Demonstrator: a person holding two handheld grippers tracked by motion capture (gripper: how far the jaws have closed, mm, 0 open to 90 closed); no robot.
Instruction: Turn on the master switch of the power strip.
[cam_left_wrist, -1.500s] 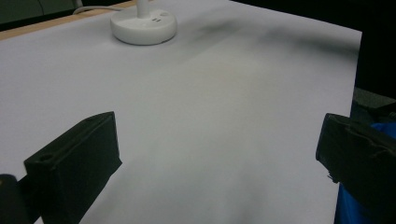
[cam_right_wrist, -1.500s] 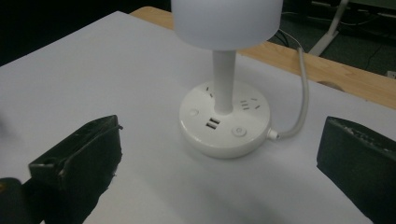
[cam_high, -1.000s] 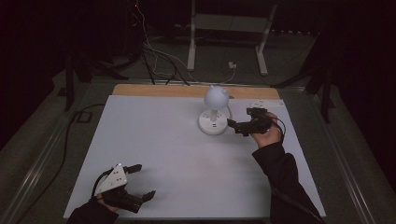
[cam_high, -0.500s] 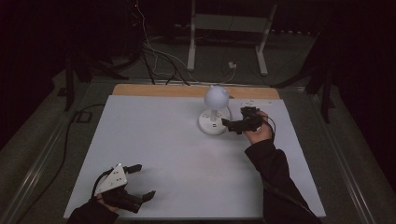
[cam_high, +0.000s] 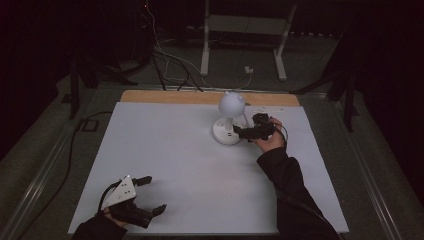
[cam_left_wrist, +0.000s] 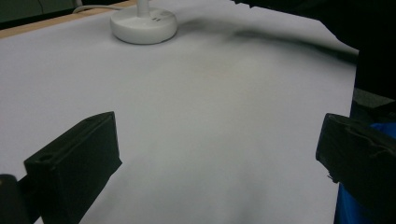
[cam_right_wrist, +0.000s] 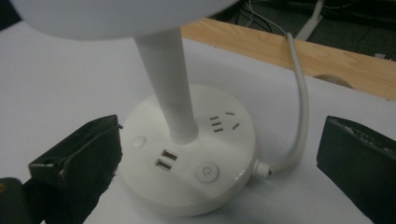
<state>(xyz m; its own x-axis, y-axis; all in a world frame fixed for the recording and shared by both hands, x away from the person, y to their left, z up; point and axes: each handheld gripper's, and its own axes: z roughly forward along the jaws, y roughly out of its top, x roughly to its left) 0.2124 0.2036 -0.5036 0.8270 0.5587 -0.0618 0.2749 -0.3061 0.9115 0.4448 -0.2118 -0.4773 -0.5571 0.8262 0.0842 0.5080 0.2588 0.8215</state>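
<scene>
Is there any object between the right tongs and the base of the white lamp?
No, nothing visible does. In the right gripper view, the open right tongs already face the lamp base, with only bare white table around it. The lamp's cord leaves the base at one side, outside that gap.

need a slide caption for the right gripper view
Open right gripper closing in on a white lamp base with power button, USB ports and cord.
</scene>
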